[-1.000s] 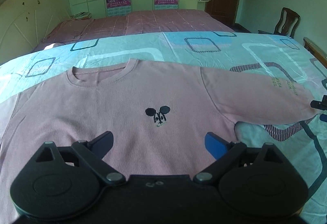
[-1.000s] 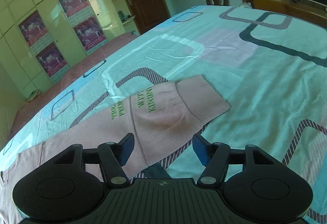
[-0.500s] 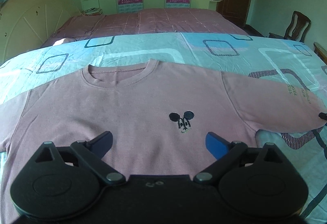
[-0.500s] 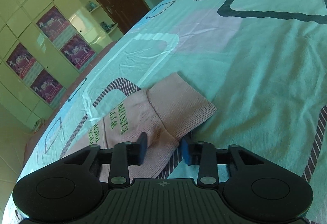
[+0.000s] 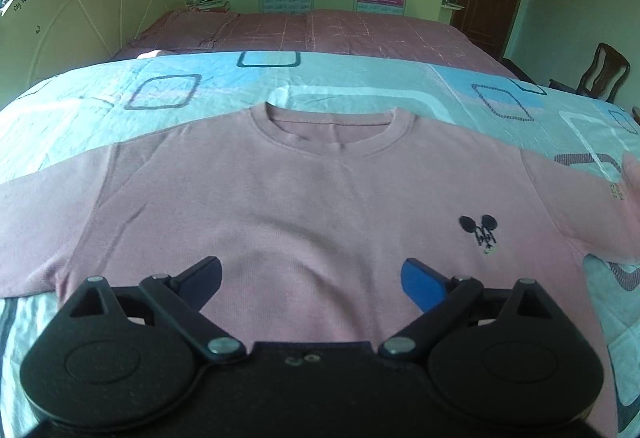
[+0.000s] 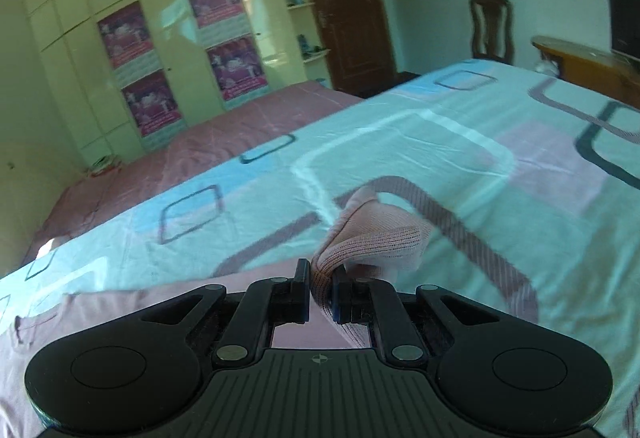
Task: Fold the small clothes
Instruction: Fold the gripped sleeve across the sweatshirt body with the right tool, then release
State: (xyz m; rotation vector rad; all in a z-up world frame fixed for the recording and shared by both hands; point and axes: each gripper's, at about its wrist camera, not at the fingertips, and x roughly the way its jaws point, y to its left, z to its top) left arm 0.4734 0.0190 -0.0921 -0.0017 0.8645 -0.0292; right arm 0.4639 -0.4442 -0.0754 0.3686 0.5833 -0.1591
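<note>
A pink long-sleeved sweatshirt point(image 5: 304, 198) with a small dark mouse emblem point(image 5: 480, 232) lies flat, front up, on a bed with a turquoise patterned sheet point(image 5: 168, 94). My left gripper point(image 5: 310, 276) is open and empty, hovering over the shirt's lower body. My right gripper point(image 6: 321, 290) is shut on the cuff of the shirt's right sleeve point(image 6: 372, 234) and holds it lifted off the sheet, the cuff bunched above the fingers. The rest of the sleeve point(image 6: 120, 302) trails left below the gripper.
A mauve bedspread point(image 5: 320, 30) covers the bed's far part, with a cream headboard point(image 5: 80, 22) to the left. Wardrobes with posters point(image 6: 168, 50), a brown door point(image 6: 344, 6), a wooden chair point(image 6: 490, 26) and a wooden footboard point(image 6: 580, 62) stand around.
My right gripper closed on the sleeve cuff and lifted it off the sheet. My left gripper moved leftward over the shirt, staying open.
</note>
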